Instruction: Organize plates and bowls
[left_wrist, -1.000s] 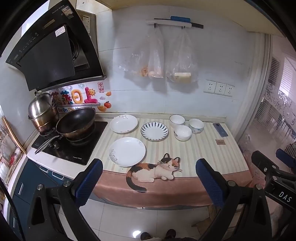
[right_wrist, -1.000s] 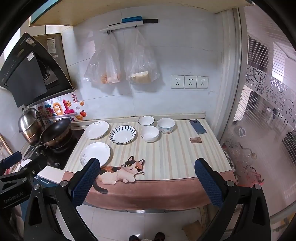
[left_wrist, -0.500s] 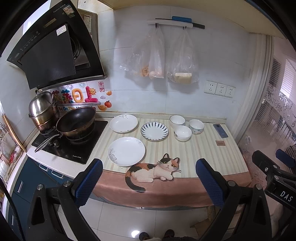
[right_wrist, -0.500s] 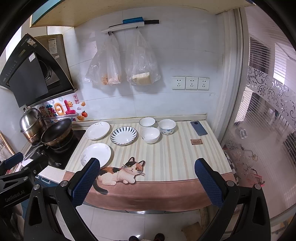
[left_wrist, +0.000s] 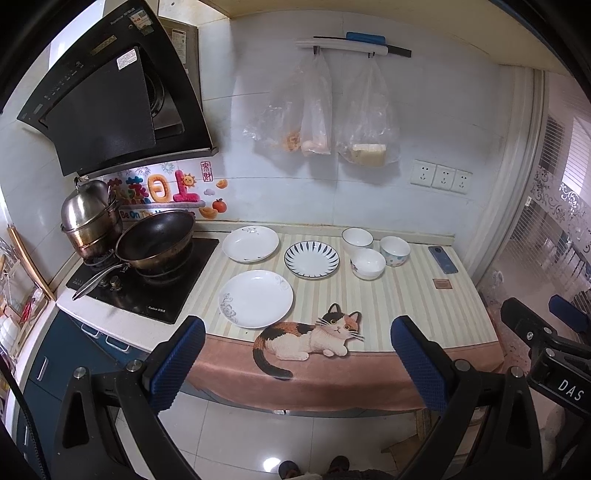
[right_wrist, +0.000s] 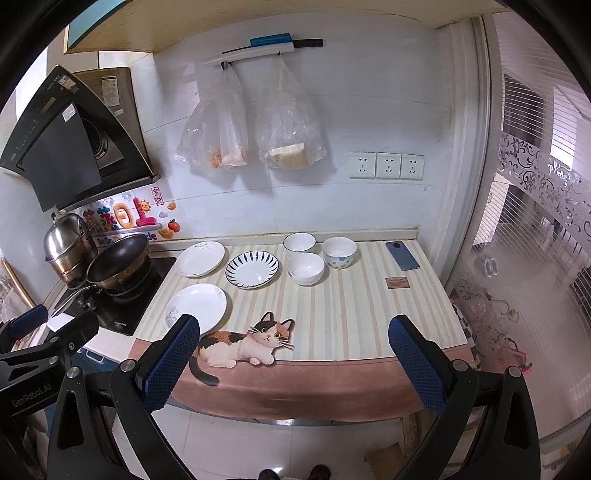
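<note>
Left wrist view looks down on a striped worktop from out over the floor, with the left tool spread wide and gripping nothing, its blue pads well short of the front edge. Three plates lie on the left half of the cloth: a near white plate with a grey floral rim, a far white plate just beside the hob, and a blue-striped plate to its right. None of them touch. Three bowls cluster right of the striped plate: a back bowl, a front bowl and a dotted bowl, standing close together. A phone and a small brown card lie further right. A dark wok sits on the hob with a steel pot behind it.

Right wrist view shows the right tool likewise released and empty, held back from the worktop. The near white plate is partly hidden behind its left pad. A printed cat decorates the cloth's front edge.
</note>
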